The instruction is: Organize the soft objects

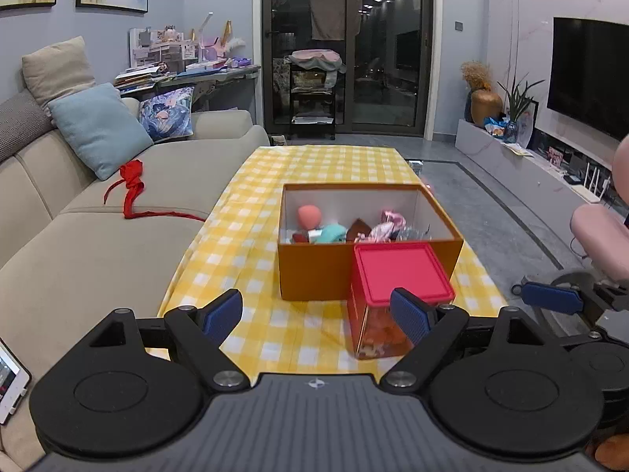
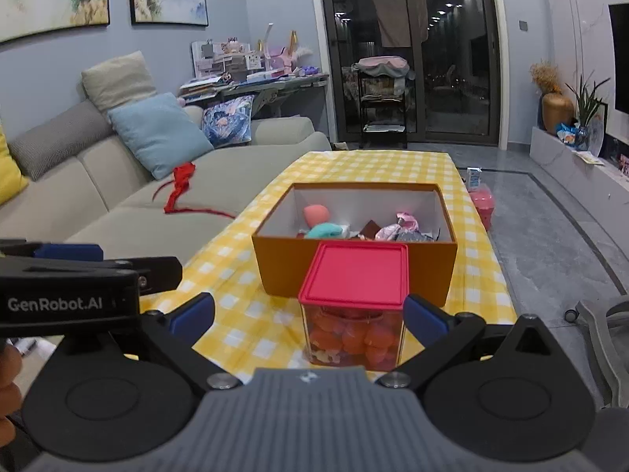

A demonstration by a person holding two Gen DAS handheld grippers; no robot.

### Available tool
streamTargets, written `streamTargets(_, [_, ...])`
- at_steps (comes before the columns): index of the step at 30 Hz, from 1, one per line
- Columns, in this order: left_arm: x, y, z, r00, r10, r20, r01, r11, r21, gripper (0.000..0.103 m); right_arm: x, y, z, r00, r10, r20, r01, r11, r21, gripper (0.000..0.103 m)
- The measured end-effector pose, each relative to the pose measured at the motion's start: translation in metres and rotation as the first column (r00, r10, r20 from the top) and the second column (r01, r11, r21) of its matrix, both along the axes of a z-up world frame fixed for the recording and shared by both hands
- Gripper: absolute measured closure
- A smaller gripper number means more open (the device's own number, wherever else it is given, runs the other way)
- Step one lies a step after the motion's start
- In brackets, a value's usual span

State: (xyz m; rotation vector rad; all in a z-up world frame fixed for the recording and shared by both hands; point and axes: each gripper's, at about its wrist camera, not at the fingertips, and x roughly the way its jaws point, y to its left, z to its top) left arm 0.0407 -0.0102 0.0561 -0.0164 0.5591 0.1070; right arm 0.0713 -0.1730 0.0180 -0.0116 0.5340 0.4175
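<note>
An orange box [image 2: 354, 271] of soft objects [image 2: 355, 224] is set mid-table; a red-lidded container [image 2: 355, 275] is placed against its near side. Left gripper [image 1: 316, 314] and right gripper [image 2: 308, 318] are held spread, empty, above the table's near edge.

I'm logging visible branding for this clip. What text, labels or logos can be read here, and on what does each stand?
"GenRobot.AI": white print on the side of the left gripper, seen in the right wrist view.
Carton on the floor past the table: print too small to read.
Tablet screen: too blurred to read.
Red-lidded jar and orange box: no readable text.
</note>
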Motion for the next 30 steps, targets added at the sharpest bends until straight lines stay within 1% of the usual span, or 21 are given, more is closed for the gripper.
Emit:
streamTargets(2, [0.000, -0.001, -0.009, 1.000, -0.007, -0.008, 0.007, 1.000, 0.028, 0.003, -0.003, 0.003, -0.010, 1.000, -0.005, 0.013, 0.006, 1.000, -0.019, 0.004])
streamTargets(6, [-0.005, -0.002, -0.025, 1.000, 0.010, -0.015, -0.010, 0.999, 0.030, 0.003, -0.002, 0.009, -0.021, 1.000, -0.007, 0.003, 0.007, 0.997, -0.076, 0.004])
streamTargets(8, [-0.007, -0.002, -0.030, 1.000, 0.014, -0.014, -0.014, 1.000, 0.017, 0.003, -0.004, 0.008, -0.026, 1.000, -0.009, 0.002, 0.009, 0.997, -0.077, 0.004])
streamTargets(12, [-0.010, -0.002, -0.038, 1.000, 0.003, -0.020, -0.002, 1.000, 0.015, 0.003, -0.004, 0.006, -0.034, 0.999, -0.008, -0.039, 0.005, 0.998, -0.065, 0.004])
streamTargets(14, [-0.012, -0.002, -0.041, 1.000, 0.002, -0.020, -0.001, 1.000, 0.022, 0.003, -0.007, 0.006, -0.037, 0.999, -0.011, -0.043, 0.008, 0.998, -0.065, 0.004])
streamTargets(17, [-0.014, -0.001, -0.045, 1.000, 0.003, -0.026, -0.003, 1.000, 0.012, 0.003, -0.007, 0.007, -0.041, 0.998, -0.002, -0.060, -0.002, 0.998, -0.061, 0.004])
streamTargets(19, [-0.014, 0.000, -0.046, 0.999, 0.007, -0.033, -0.006, 1.000, 0.018, 0.003, -0.007, 0.009, -0.042, 0.997, 0.004, -0.077, -0.010, 0.997, -0.078, 0.004])
streamTargets(22, [-0.016, -0.001, -0.047, 1.000, 0.016, -0.026, -0.016, 1.000, 0.023, 0.003, -0.008, 0.010, -0.042, 0.997, 0.000, -0.074, -0.006, 0.996, -0.085, 0.004])
streamTargets(26, [-0.017, 0.001, -0.046, 0.999, 0.015, -0.028, -0.015, 1.000, -0.004, 0.003, -0.007, 0.008, -0.042, 0.996, 0.005, -0.089, -0.011, 0.998, -0.067, 0.004])
streamTargets(30, [-0.017, 0.000, -0.046, 0.999, 0.020, -0.037, -0.019, 1.000, 0.016, 0.003, -0.006, 0.010, -0.043, 0.995, 0.013, -0.099, -0.021, 0.996, -0.082, 0.004])
